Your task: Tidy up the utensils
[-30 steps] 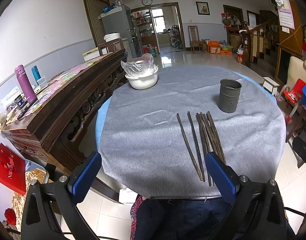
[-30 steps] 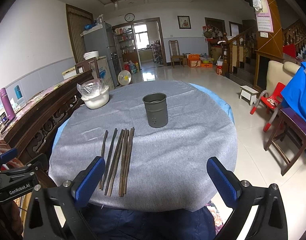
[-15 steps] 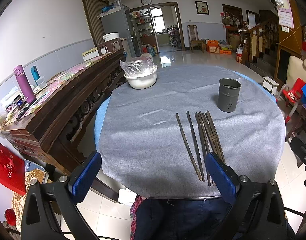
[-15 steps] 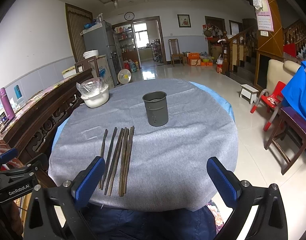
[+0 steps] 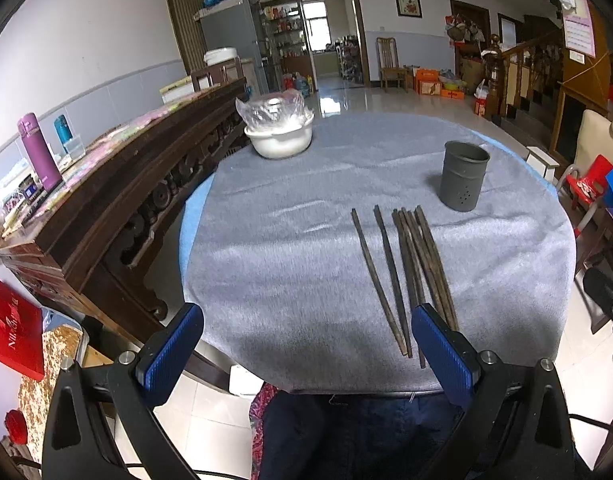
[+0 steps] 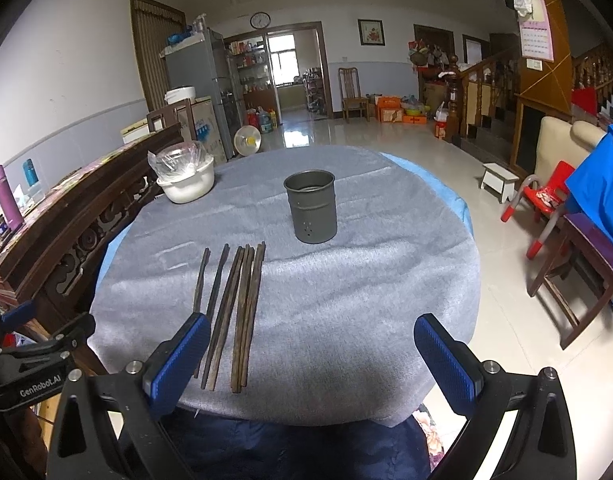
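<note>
1. Right wrist view: six chopsticks lie flat on the near-left tablecloth; one metal holder stands just beyond them.
2. Both grippers, left gripper and right gripper, are spread wide, holding nothing.

Both views have edged slightly closer to the chopsticks
</note>
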`<action>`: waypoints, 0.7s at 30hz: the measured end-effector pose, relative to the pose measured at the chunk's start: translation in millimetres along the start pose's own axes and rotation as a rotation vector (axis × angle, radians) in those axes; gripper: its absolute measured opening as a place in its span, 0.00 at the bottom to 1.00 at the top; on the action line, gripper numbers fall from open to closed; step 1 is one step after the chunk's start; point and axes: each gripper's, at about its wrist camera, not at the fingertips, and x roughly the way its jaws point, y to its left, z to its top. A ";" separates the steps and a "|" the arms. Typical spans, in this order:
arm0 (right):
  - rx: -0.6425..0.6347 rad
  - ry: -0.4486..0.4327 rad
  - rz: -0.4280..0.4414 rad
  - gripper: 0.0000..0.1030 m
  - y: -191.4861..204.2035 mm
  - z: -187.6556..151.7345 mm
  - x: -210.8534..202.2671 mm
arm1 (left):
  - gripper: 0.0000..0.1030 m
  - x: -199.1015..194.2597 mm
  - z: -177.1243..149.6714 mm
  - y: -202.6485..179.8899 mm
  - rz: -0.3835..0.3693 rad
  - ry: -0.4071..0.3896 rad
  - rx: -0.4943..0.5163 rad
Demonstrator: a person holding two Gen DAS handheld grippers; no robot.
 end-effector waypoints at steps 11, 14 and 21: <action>0.032 0.118 0.126 0.94 -2.2 38.4 100.4 | 1.00 86.1 23.7 21.3 -0.145 0.241 -0.061; 0.012 0.173 0.153 0.88 13.7 45.9 132.6 | 1.00 109.6 30.3 18.3 -0.150 0.277 -0.051; 0.004 0.356 0.213 0.37 35.5 46.9 218.0 | 0.77 174.3 47.9 10.5 -0.253 0.440 -0.120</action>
